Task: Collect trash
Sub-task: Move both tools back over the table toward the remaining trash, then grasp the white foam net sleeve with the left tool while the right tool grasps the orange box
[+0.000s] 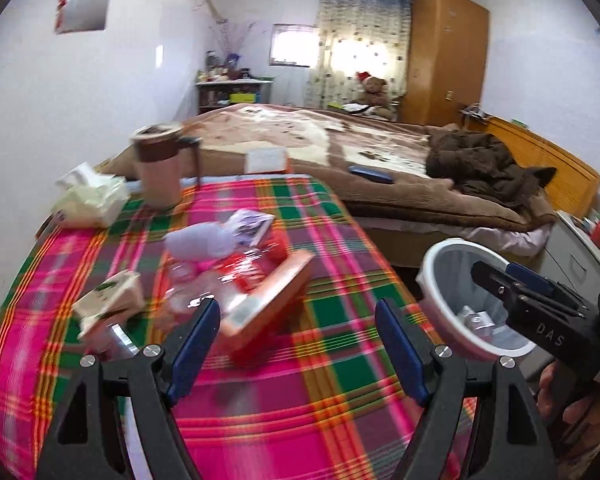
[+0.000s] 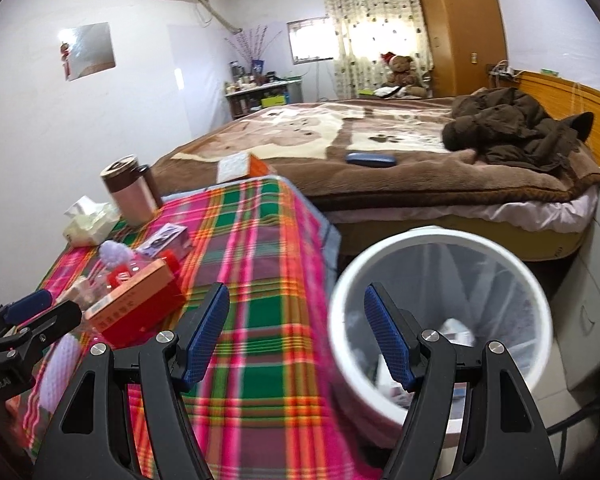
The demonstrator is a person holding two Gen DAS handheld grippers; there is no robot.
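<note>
- Table (image 1: 332,400) covered by a pink, green and orange plaid cloth, standing against the foot of a bed (image 2: 380,184) with a brown paw-print blanket.
- Room: white walls, wooden wardrobe (image 1: 444,56) in the far corner, patterned curtain (image 2: 368,32) over a bright window, teddy bear (image 2: 402,70) in a red hat, cluttered shelf (image 1: 230,90), dark brown jacket (image 1: 480,168) heaped on the bed, dark blue case (image 2: 370,159) lying flat on the blanket.
- On the cloth: thermos mug (image 1: 158,164) upright at the far edge, tissue pack (image 1: 88,200) just left of it.
- Trash pile mid-table: orange-red box (image 1: 268,300) tilted, white fluffy wad (image 1: 200,242), clear plastic wrapper with red print (image 1: 228,280), small printed box (image 2: 166,240), white-green carton (image 1: 112,300) (all blurred, labels unreadable).
- White trash bin (image 2: 440,312) with clear liner on the floor, just beside the table's right edge; some scraps at its bottom, hard to identify.
- Left gripper (image 1: 298,344) over the table just short of the pile, fingers spread apart, nothing between them.
- Right gripper (image 2: 296,334) straddles the table edge and bin rim, fingers released, empty.
- Each view's bottom is blocked by gripper frames; right gripper's handle cut off at the left view's edge.
</note>
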